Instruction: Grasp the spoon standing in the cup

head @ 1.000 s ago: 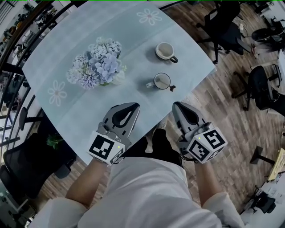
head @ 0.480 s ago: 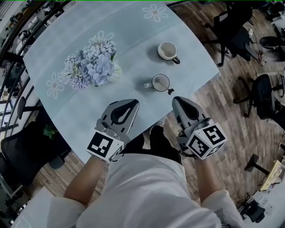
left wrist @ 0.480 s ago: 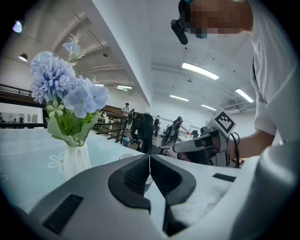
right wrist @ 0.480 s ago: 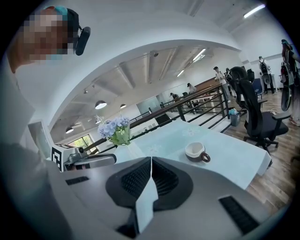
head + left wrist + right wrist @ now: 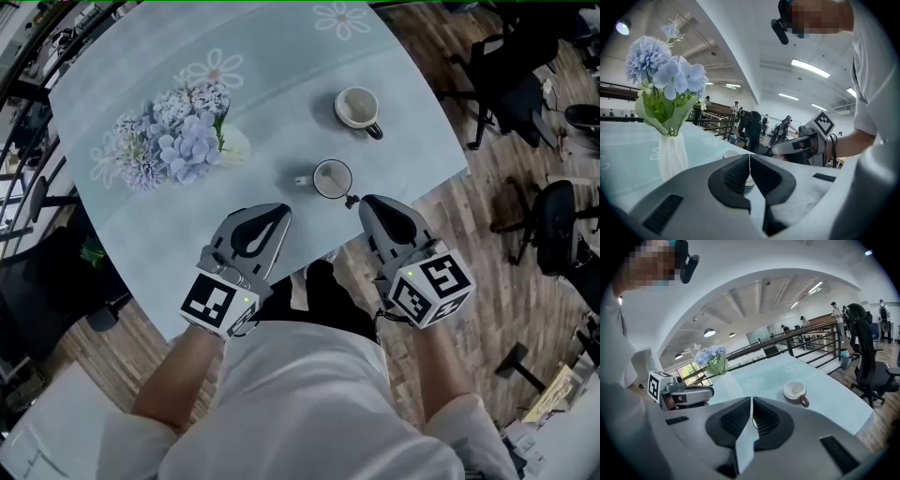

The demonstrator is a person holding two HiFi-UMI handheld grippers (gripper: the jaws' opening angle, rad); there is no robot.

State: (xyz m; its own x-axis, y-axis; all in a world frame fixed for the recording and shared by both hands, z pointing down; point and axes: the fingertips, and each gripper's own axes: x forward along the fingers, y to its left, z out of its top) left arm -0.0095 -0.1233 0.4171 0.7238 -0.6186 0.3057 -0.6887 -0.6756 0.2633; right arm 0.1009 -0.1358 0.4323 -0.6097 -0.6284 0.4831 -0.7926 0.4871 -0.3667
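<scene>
Observer: Trouble looks likeliest at the near cup (image 5: 332,178). It stands close to the table's (image 5: 169,234) front edge, and the right gripper (image 5: 370,203) has its tip just beside the cup's dark handle. Both the right gripper and the left gripper (image 5: 277,212) have their jaws pressed together with nothing between them. A closed tip pushed forward would shove the cup rather than take anything from it.

Checker: And the spoon?

Observer: The pale stub (image 5: 302,180) sticking out at the cup's left is probably the spoon, though the head view is too small to be sure. If the jaws do not part before reaching it, the spoon could be knocked over, or the cup tipped or slid.

Checker: Anything else at risk?

Observer: The far cup (image 5: 357,107) and the vase of blue flowers (image 5: 178,145) stand well apart from both grippers.

Checker: Surroundings?

Observer: A pale blue tablecloth printed with white flowers covers the table. Around it lies a wood-plank floor (image 5: 469,225), with black office chairs (image 5: 562,220), a dark railing and strip lights overhead.
</scene>
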